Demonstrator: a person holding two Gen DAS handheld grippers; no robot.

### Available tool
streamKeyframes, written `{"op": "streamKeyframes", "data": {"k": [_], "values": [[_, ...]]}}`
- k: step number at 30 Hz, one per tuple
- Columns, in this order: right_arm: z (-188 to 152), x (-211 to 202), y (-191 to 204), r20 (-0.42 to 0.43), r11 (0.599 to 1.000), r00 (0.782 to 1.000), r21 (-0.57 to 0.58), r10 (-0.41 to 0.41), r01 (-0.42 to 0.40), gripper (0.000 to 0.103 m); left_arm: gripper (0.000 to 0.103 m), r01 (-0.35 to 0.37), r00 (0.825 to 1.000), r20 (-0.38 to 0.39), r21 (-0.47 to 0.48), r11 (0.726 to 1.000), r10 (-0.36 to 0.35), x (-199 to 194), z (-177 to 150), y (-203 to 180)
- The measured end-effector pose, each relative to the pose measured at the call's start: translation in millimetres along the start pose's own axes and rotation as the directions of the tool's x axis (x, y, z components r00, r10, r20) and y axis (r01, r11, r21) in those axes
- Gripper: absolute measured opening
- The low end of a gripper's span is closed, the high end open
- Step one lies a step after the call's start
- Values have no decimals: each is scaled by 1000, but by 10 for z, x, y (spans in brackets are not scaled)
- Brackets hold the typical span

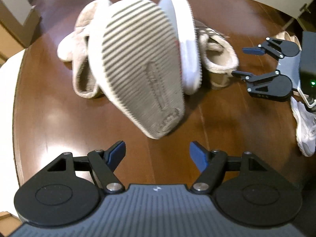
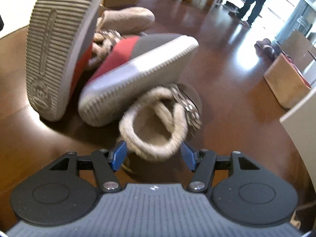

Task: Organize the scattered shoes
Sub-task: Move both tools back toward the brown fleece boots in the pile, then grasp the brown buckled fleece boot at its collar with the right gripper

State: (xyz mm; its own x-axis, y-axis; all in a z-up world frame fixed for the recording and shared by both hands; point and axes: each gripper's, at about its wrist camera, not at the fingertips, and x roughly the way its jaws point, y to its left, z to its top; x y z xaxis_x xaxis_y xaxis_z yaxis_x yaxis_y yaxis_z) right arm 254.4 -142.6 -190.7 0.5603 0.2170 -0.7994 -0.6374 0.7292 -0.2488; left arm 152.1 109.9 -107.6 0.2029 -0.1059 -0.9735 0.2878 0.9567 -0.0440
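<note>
Shoes lie piled on the counter (image 1: pixel 49 102), a ribbed sole (image 1: pixel 136 69) tilted up on top. Left tongs (image 1: pixel 157 154) hover open before that sole; right tongs (image 2: pixel 151 155) gape around a fleecy boot (image 2: pixel 158 122) beside it, pads apart from it.

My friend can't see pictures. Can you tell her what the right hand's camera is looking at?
A black two-finger right gripper with blue pads, open, reaches toward a fluffy cream slipper with shiny trim on a dark brown wooden floor. Behind it, a red and grey sneaker with a white sole lies tipped beside an upturned ridged grey sole.
</note>
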Motion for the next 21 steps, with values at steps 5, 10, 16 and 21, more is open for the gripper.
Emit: {"op": "streamKeyframes", "data": {"k": [5, 10, 16, 21], "values": [[54, 172, 145, -15, 999, 1000, -51, 19, -20, 63, 73, -11, 1000, 26, -93, 996, 14, 5, -77, 268], [-43, 457, 399, -134, 987, 991, -162, -28, 6, 37, 73, -6, 1000, 26, -119, 993, 9, 16, -60, 329], [97, -4, 525, -178, 952, 945, 191, 274, -240, 29, 73, 10, 999, 35, -108, 994, -7, -23, -64, 306], [108, -477, 423, -15, 953, 963, 151, 269, -264, 59, 73, 24, 999, 36, -86, 996, -21, -41, -70, 214]]}}
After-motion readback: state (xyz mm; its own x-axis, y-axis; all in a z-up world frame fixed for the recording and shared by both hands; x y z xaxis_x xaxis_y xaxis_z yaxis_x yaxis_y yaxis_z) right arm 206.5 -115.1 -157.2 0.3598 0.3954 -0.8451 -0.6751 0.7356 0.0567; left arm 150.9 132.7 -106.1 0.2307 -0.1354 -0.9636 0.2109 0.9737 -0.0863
